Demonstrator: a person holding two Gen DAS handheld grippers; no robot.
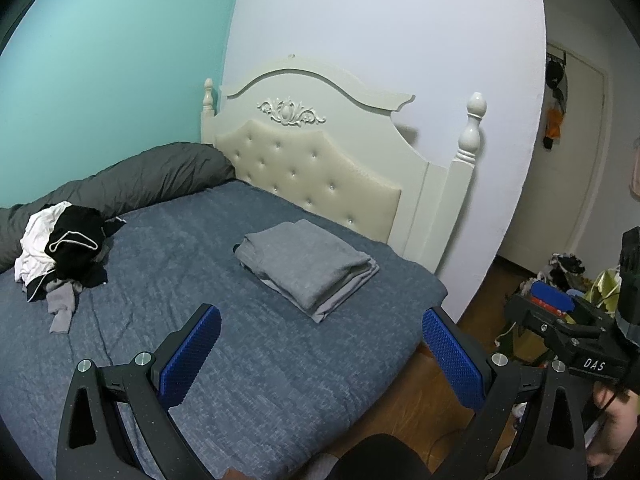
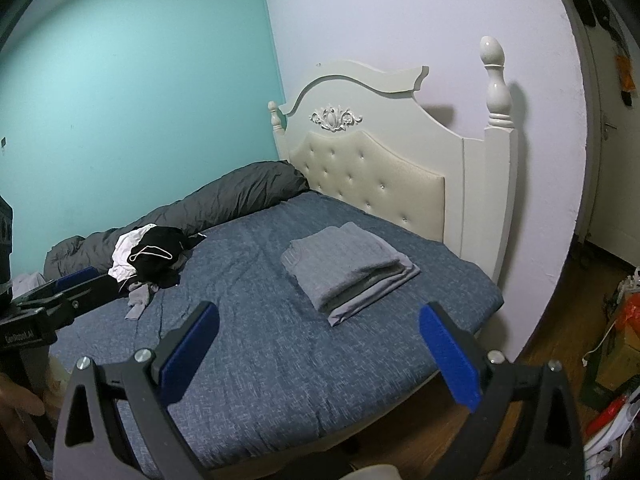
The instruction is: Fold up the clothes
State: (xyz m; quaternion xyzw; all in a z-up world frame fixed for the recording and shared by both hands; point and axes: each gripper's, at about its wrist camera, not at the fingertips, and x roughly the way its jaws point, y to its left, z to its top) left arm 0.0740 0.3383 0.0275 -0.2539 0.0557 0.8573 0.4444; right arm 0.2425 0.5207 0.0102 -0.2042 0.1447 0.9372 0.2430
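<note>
A stack of folded grey clothes (image 1: 308,266) (image 2: 348,268) lies on the blue bed cover (image 1: 224,312) (image 2: 260,344) near the headboard. A loose pile of black, white and grey garments (image 1: 64,248) (image 2: 150,262) sits at the bed's left side. My left gripper (image 1: 320,320) hangs open above the near part of the bed, nothing between its blue pads. My right gripper (image 2: 318,316) is open too, held above the bed short of the folded stack. In the left wrist view the right gripper (image 1: 560,312) appears at the right edge, off the bed.
A dark grey rolled duvet (image 1: 132,180) (image 2: 224,200) lies along the teal wall. The cream headboard (image 1: 320,152) (image 2: 380,160) stands behind the bed. Cluttered bags and objects (image 1: 568,280) (image 2: 616,352) sit on the wooden floor at right, by a door (image 1: 576,152).
</note>
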